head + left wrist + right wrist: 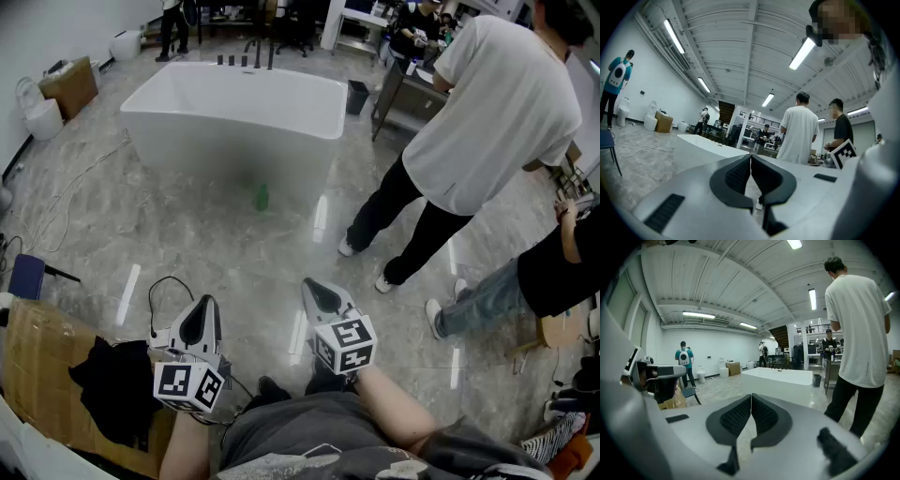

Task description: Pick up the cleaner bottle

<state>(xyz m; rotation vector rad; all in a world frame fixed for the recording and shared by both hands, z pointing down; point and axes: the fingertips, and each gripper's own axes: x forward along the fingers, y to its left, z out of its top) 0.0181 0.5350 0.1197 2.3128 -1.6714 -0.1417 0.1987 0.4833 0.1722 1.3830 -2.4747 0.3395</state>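
Shiny grey floor (187,248) separates the left gripper (751,157) and the right gripper (751,397), both closed and empty, from the small green cleaner bottle (262,197) at the foot of the bathtub (234,108), so arriving there without opening them first could topple it.

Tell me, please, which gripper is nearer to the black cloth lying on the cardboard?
Left. In the head view the left gripper sits close beside the black cloth, just to its right; the right gripper lies farther right, beyond the left one.
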